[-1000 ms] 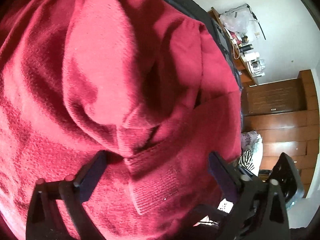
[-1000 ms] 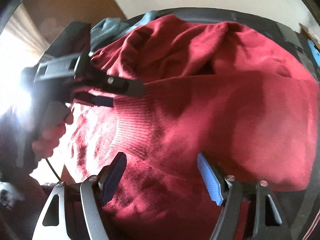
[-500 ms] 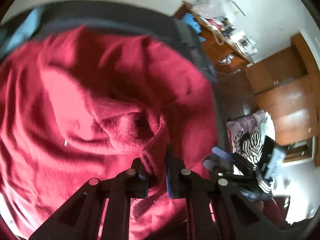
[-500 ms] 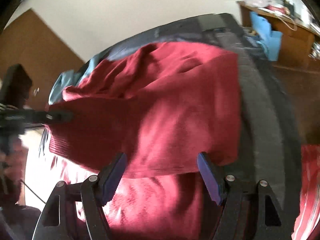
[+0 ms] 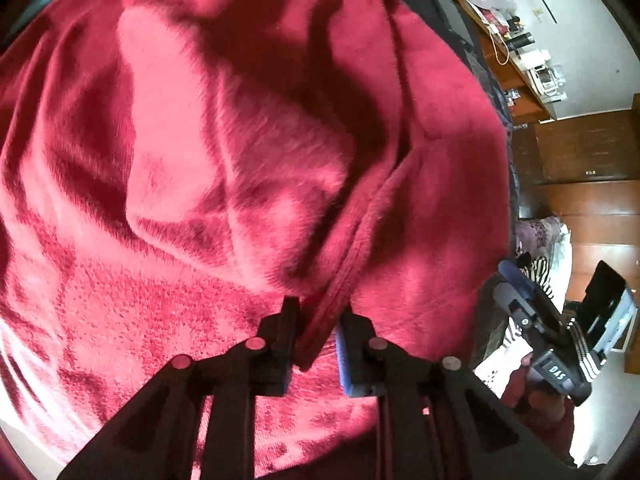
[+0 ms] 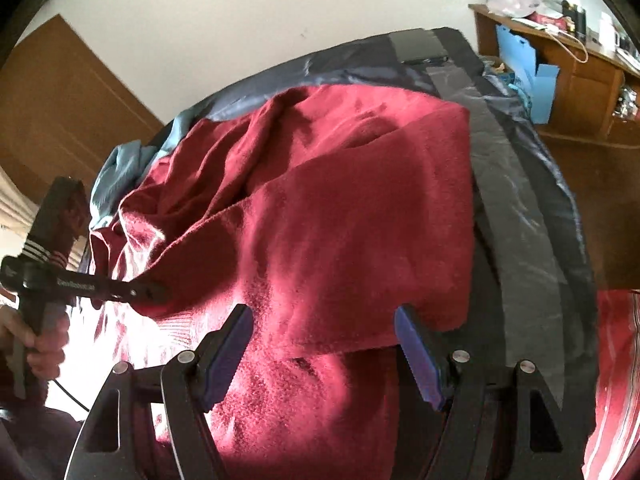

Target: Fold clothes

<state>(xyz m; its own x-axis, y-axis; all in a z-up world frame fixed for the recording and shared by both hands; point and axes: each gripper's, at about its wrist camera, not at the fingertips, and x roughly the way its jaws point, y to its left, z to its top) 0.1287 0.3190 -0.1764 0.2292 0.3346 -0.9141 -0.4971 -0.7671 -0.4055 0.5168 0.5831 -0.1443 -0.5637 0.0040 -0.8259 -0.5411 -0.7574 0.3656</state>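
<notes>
Red and fuzzy, the sweater [image 6: 340, 216] was spread in lumpy folds over a dark bed cover [image 6: 516, 184]. A thick folded edge of it was caught between the fingers [image 5: 280, 332] of the left gripper [image 5: 318, 334], which were close together and just starting to open. The right gripper [image 6: 324, 344] was held above the near part of the sweater, with its blue fingers [image 6: 416, 352] set wide and nothing pinched. A wooden desk [image 6: 576, 68] was seen by the wall.
</notes>
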